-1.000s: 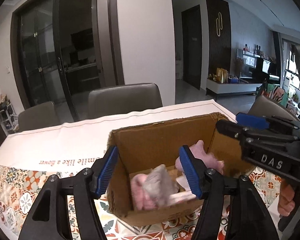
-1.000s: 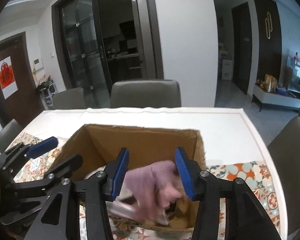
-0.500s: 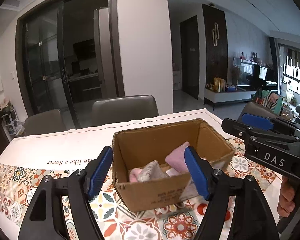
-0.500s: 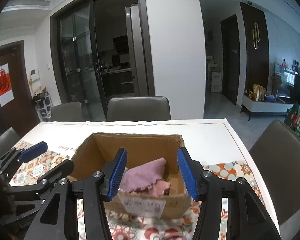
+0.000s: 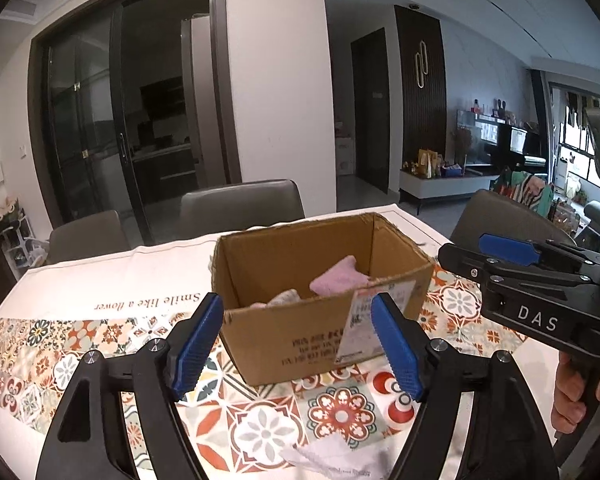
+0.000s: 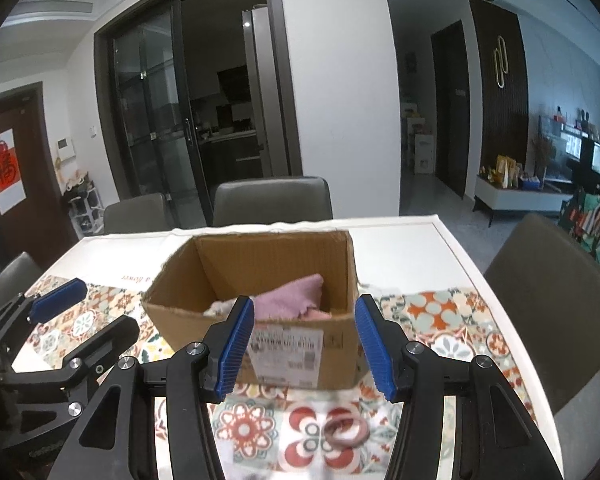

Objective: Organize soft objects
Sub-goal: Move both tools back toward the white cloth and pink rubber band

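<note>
Both wrist views toward shared box (image 5: 320, 280)

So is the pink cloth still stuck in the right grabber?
No, the pink cloth lies inside the cardboard box, and nothing sits between the right gripper's blue pads.

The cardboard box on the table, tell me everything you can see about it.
The cardboard box is brown corrugated card, open at the top with ragged edges. It stands upright on the patterned tablecloth. Its near wall carries a white shipping label and dark printing, upside down in the left wrist view. Inside lie a pink cloth and a paler cloth. Neither tool touches it.
</note>
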`<action>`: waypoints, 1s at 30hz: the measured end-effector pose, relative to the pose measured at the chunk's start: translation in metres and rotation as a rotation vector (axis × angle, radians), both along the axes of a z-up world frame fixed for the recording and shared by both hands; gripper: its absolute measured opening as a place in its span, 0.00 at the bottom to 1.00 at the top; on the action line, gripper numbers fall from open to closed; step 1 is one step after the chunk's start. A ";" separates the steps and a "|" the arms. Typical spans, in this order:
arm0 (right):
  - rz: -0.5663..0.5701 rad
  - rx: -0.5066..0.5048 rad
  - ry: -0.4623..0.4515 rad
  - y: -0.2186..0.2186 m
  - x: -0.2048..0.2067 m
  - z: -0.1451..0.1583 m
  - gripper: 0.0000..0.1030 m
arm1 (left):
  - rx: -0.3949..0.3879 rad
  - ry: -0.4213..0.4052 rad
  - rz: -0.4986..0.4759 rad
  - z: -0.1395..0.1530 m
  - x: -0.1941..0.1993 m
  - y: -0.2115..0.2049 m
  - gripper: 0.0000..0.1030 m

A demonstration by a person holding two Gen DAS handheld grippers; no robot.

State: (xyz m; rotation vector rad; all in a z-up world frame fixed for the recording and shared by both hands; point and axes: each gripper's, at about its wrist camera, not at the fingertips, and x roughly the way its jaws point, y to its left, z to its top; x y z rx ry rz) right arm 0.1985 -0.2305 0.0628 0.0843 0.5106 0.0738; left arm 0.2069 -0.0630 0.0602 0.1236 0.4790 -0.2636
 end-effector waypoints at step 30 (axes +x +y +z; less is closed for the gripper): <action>-0.022 -0.028 0.175 -0.002 -0.035 -0.091 0.60 | 0.037 0.218 -0.029 -0.099 -0.047 -0.004 0.78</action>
